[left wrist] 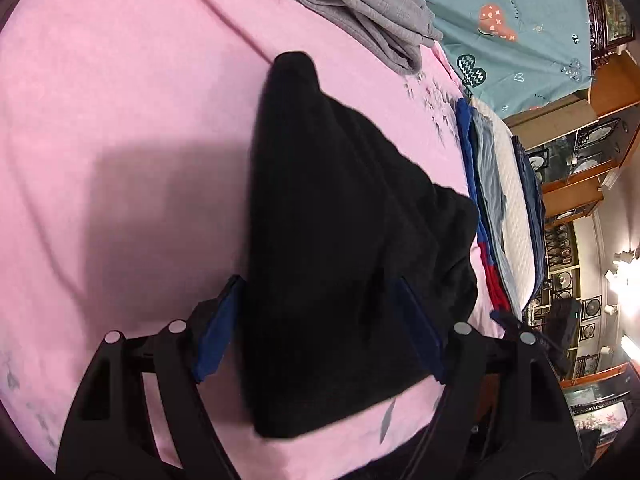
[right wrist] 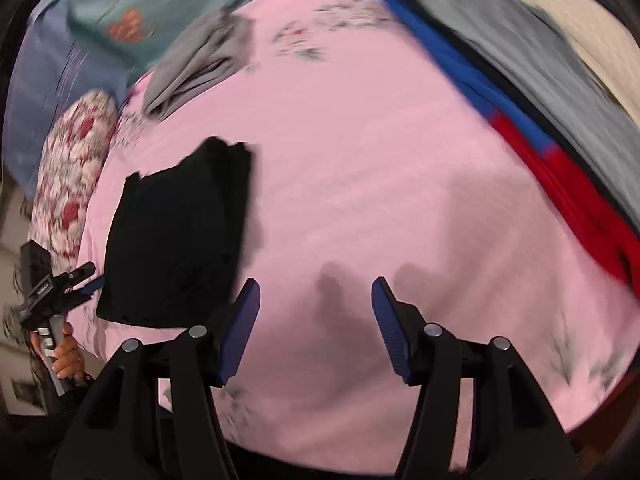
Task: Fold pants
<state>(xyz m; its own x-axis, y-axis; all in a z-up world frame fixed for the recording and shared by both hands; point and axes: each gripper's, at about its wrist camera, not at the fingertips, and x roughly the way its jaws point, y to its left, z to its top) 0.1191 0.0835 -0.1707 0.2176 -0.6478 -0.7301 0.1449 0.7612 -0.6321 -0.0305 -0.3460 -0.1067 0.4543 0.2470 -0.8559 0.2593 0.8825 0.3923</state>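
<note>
The black pants (left wrist: 340, 248) lie folded into a compact bundle on the pink bedsheet (left wrist: 120, 120). My left gripper (left wrist: 320, 312) is open, its blue fingers (left wrist: 218, 332) standing on either side of the bundle's near end, not clamped on it. In the right wrist view the same black bundle (right wrist: 180, 240) lies at the left, with the left gripper (right wrist: 80, 280) at its near left edge. My right gripper (right wrist: 316, 312) is open and empty above bare pink sheet, to the right of the pants.
A folded grey garment (left wrist: 368, 12) lies further up the bed. A stack of blue, red, grey and white clothes (left wrist: 492, 200) runs along the bed's right edge. A teal blanket (left wrist: 500, 20) lies beyond. A floral pillow (right wrist: 76, 172) sits at the left.
</note>
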